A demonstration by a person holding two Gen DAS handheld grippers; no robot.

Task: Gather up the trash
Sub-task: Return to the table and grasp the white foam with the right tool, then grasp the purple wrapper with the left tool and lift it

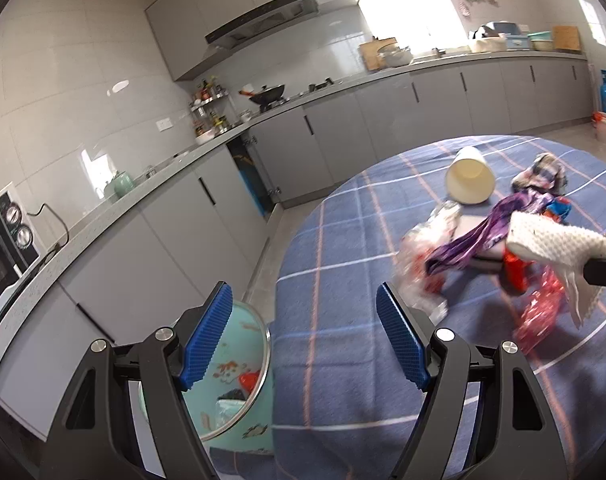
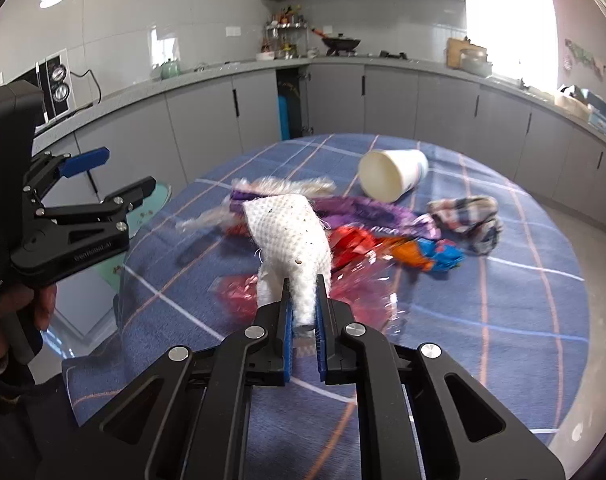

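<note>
While our right gripper [image 2: 303, 304] is clamped on the tail of a white waffle-weave cloth [image 2: 289, 232], our left gripper [image 1: 303, 334] stands wide apart with nothing between its blue pads, at the near-left edge of the surface [image 2: 483, 344], a round table under a blue plaid cover. Beyond the cloth we see crumpled wrappers in purple [image 2: 375, 214], red [image 2: 353, 246] and orange-blue [image 2: 431, 256] near the middle of the surface. A tipped white paper cup [image 2: 391, 178] lies toward the far edge, a wadded plaid rag [image 2: 469, 218] toward the right edge. A teal bin [image 1: 239, 384] stands off the left edge, holding some scraps.
</note>
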